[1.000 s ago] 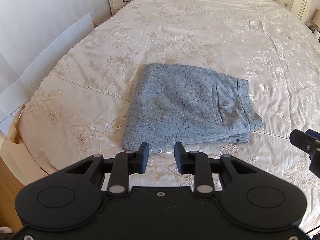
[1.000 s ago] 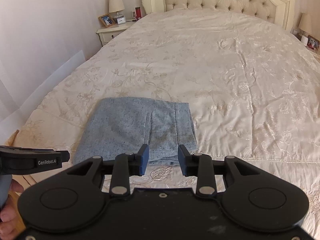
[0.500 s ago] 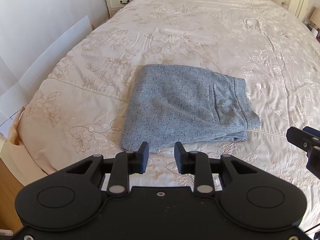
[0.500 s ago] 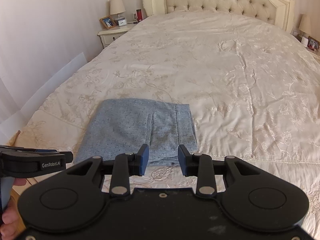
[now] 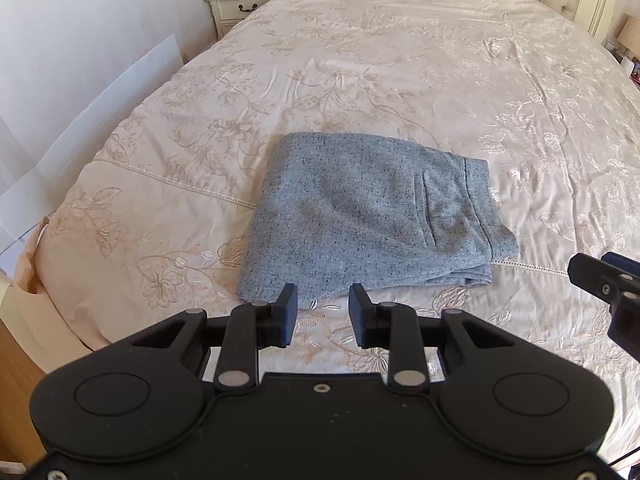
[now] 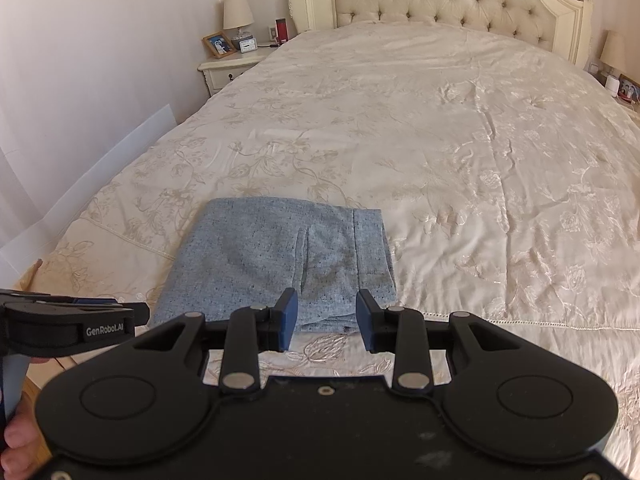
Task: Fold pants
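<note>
Left wrist view: left tool [image 5: 322, 312] at 6 o'clock, parted to a moderate gap, nothing between the fingers [image 5: 286, 310], held above the bedspread [image 5: 400, 80]. Grey speckled pants [image 5: 372, 220] folded into a compact stack, lying flat on the bed at centre, just beyond the fingertips toward 12 o'clock. Waistband edge toward 3 o'clock, layered fold edges toward 5 o'clock. Part of the right tool [image 5: 608, 280] at 3 o'clock, apart from the pants. Nightstand [image 5: 240, 6] at 11 o'clock.

Right wrist view: right tool [image 6: 326, 314] at 6 o'clock, parted, empty, hovering near the closest edge of the pants [image 6: 280, 260]. Pants flat on the bed near its foot, left of centre. Left tool [image 6: 68, 322] at 9 o'clock, clear of the fabric. Tufted headboard [image 6: 440, 4] at 12 o'clock, lamp [image 6: 238, 12] at 11 o'clock.
</note>
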{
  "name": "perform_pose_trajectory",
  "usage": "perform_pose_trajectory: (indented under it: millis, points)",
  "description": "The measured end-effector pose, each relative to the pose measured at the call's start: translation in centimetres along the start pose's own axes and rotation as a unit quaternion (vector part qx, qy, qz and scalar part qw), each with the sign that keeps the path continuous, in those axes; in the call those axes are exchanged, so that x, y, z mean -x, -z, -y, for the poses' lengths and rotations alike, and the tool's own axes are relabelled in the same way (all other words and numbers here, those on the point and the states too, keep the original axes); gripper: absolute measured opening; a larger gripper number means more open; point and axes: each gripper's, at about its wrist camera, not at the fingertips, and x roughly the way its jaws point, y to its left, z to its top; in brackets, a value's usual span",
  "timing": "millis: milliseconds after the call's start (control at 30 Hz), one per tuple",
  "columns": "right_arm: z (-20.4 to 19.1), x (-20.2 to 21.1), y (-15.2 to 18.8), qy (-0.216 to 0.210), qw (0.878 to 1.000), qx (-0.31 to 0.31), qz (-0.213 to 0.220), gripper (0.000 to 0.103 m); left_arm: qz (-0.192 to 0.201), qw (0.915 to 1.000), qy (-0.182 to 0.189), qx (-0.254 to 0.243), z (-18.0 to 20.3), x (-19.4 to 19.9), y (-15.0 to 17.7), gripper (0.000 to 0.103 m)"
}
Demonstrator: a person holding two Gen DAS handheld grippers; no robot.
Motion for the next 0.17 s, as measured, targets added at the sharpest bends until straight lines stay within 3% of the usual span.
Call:
perform_pose_trajectory:
  millis: [167]
  points:
    - [0.03, -0.1, -0.08, -0.001, 1.0, 0.0, -0.001, 0.035, 0.002, 1.0, 0.002, 0.0, 0.28, 0.04, -0.08, 0.039]
